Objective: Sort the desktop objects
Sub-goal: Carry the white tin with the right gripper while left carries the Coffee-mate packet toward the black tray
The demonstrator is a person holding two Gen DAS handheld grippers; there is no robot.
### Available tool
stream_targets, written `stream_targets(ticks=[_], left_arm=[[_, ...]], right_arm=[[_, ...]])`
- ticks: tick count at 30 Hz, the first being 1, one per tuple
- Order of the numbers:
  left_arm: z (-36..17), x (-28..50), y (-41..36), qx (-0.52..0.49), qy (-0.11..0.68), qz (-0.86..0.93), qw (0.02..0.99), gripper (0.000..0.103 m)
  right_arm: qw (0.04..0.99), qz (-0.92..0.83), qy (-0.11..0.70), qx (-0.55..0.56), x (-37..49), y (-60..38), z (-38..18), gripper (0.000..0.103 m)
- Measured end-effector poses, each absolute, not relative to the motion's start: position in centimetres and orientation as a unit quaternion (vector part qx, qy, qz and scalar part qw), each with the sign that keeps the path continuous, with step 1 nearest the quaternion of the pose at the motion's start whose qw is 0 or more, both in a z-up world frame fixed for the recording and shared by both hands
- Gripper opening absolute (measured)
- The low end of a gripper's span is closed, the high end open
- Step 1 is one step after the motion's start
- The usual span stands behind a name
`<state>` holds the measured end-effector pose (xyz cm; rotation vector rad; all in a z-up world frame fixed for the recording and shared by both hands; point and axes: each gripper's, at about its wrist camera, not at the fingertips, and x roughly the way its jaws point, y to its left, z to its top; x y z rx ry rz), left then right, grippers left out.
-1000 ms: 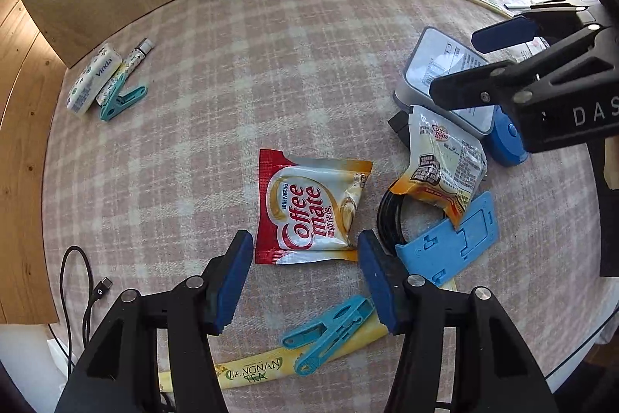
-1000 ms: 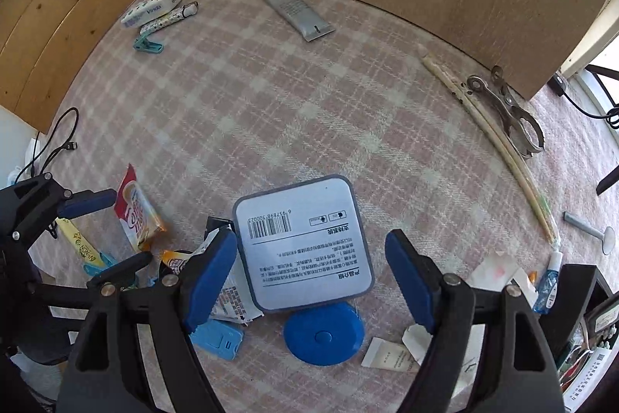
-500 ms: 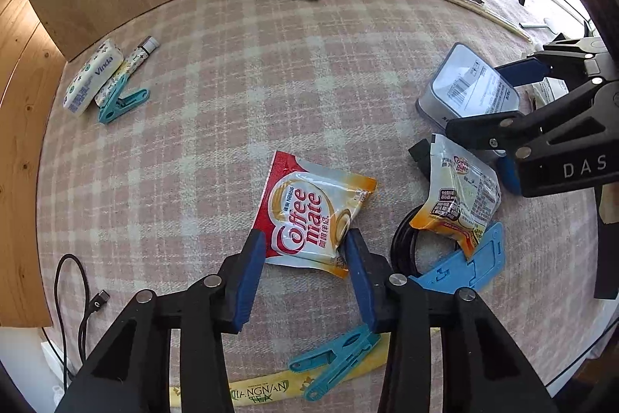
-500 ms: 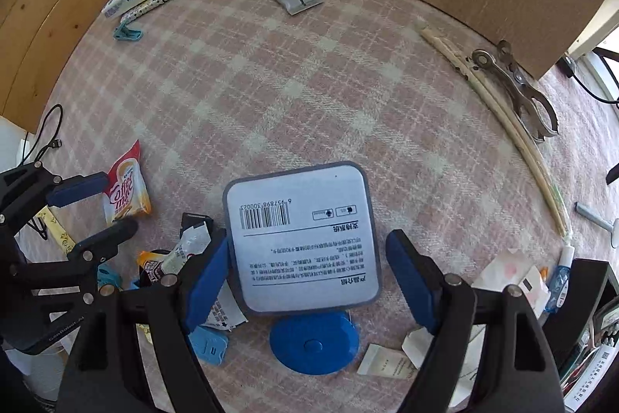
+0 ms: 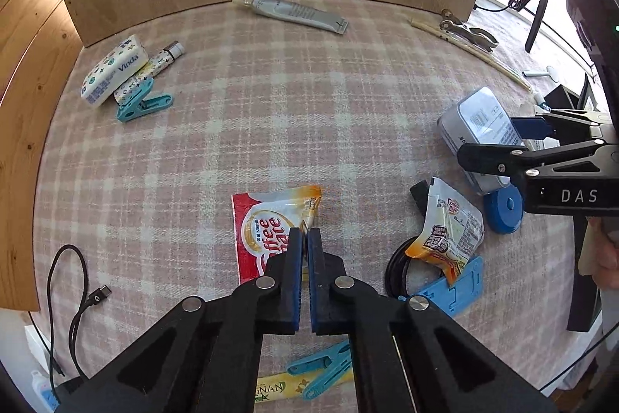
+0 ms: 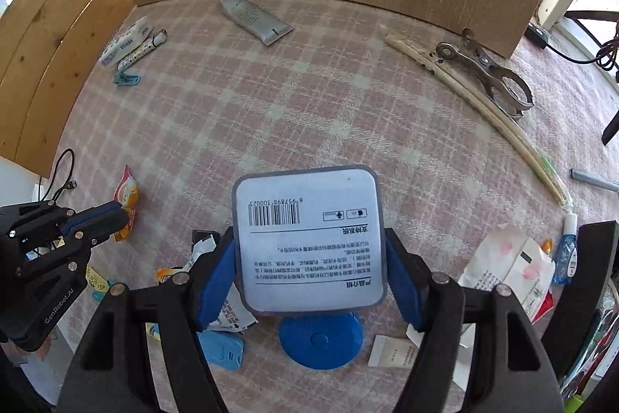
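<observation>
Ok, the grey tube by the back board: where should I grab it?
Grip the grey tube across its middle, straight down from above, jaws spanning its narrow width. It lies flat on the checked cloth, clear of other things; the crimped tail looks too wide and thin.

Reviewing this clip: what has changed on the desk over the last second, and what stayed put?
The left gripper shut on the red-and-white Coffee-mate sachet, pinching its right edge; the sachet now looks lifted and folded. The right gripper moved in around the grey square box with a white barcode label, and its jaws are closing beside it. The grey tube, tissue pack and round blue tape measure stayed where they were.
</observation>
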<state>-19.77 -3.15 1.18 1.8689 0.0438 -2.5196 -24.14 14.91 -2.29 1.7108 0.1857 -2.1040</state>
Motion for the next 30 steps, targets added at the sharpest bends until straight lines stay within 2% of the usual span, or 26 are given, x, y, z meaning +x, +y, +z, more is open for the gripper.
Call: stream_targets(ticks=[5, 15, 18, 21, 23, 30], left_arm=[[1.8, -23.3, -10.6, 0.579, 0.013, -0.815, 0.003, 0.002], [7.7, -24.8, -5.2, 0.544, -0.005, -0.839, -0.017, 0.002], [9.4, -24.5, -2.3, 0.532, -0.017, -0.846, -0.038, 0.002], [11.3, -19.6, 2.6, 0.519, -0.025, -0.852, -0.065, 0.002], [10.6, -15.9, 5.9, 0.512, -0.033, -0.854, -0.086, 0.002], [9.8, -16.6, 16.0, 0.500, -0.067, -0.846, -0.172, 0.002]], right_arm=[[0.200, -0.770, 0.065, 0.603, -22.7, 15.6, -0.9, 0.069], [0.174, -0.804, 0.015, 0.568, -22.7, 20.1, 3.3, 0.068], [0.166, -0.814, 0.005, 0.557, -22.5, 21.4, 4.5, 0.068], [0.152, -0.823, -0.008, 0.548, -21.7, 24.7, 6.2, 0.068], [0.135, -0.828, -0.018, 0.543, -20.9, 27.2, 6.9, 0.068], [0.064, -0.842, -0.054, 0.534, -18.4, 35.9, 9.3, 0.068]])
